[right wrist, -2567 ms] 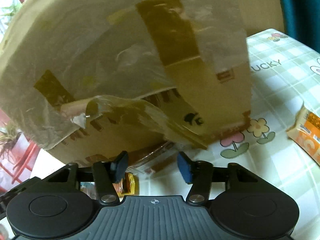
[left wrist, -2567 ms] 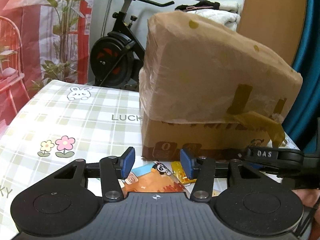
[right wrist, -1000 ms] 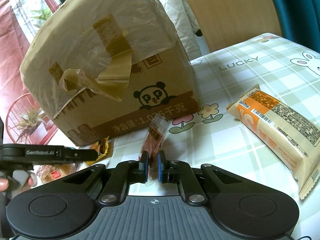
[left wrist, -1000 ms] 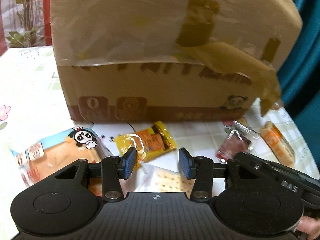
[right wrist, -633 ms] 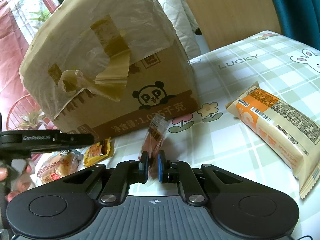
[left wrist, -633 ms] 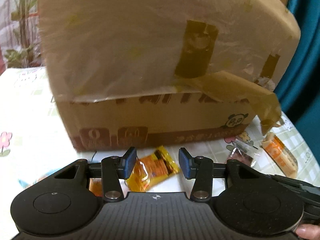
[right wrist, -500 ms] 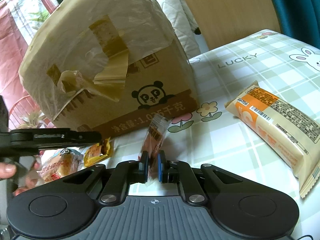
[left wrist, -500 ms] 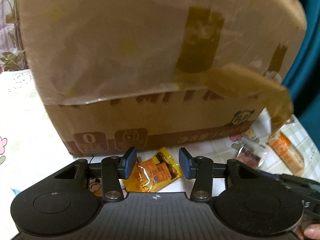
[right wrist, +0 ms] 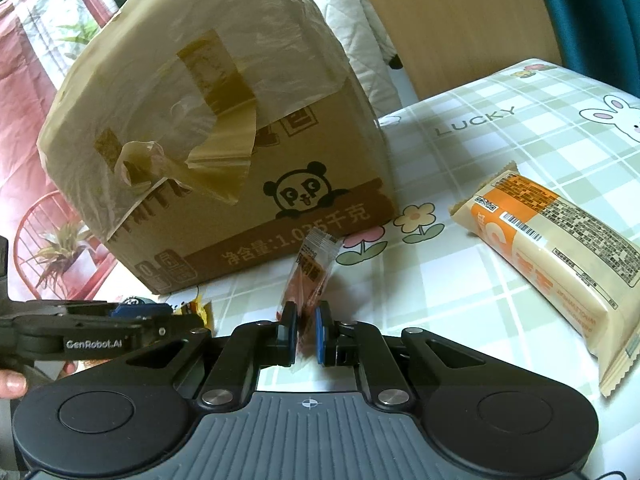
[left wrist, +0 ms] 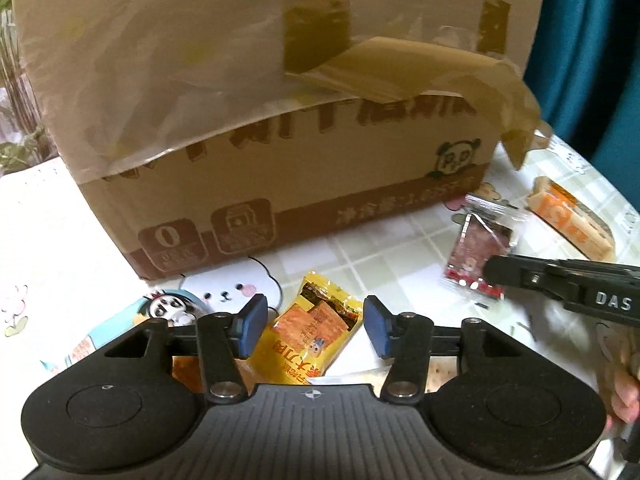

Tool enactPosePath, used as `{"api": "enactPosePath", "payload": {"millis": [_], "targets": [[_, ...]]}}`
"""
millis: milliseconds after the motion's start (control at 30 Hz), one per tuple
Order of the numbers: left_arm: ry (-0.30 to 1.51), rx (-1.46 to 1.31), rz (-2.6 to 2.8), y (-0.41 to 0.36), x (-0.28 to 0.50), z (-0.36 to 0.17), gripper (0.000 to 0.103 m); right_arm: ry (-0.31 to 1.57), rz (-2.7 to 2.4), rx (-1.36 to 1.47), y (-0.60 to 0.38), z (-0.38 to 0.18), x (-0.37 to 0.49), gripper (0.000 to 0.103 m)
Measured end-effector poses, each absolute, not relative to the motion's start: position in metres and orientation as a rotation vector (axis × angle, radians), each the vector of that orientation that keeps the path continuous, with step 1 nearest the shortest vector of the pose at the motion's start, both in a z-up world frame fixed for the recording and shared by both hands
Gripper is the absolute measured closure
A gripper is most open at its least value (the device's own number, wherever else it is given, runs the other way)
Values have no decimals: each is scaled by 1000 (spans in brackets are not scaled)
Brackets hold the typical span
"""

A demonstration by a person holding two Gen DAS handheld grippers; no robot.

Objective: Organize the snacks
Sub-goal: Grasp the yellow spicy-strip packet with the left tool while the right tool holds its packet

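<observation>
While the right gripper (right wrist: pixel 306 330) clamps a red snack packet (right wrist: pixel 310 276) beside the cardboard box (right wrist: pixel 224 160), the left gripper (left wrist: pixel 314 326), jaws just widened, straddles the yellow packet (left wrist: pixel 310 340) unclenched; nothing looks sorted yet.

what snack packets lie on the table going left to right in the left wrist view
blue cartoon packet → yellow packet, between the open jaws of the left gripper → red clear-wrapped packet, held by the right gripper → orange and cream packet
</observation>
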State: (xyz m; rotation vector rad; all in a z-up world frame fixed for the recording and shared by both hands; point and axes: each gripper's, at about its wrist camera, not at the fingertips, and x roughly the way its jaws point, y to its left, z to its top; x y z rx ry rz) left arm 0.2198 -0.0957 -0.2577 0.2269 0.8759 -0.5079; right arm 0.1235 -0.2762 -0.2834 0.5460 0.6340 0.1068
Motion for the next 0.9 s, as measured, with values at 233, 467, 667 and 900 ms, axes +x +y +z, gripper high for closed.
{"api": "enactPosePath", "payload": {"millis": [233, 467, 667, 900], "targets": [[919, 119, -528, -78, 210, -257, 46, 632, 108, 548, -276, -283, 123, 95], [893, 196, -540, -72, 197, -255, 43, 632, 107, 549, -276, -283, 123, 95], [856, 314, -528, -83, 188, -262, 48, 633, 107, 549, -276, -283, 123, 95], [831, 290, -511, -81, 181, -259, 68, 633, 110, 548, -275, -283, 123, 95]]}}
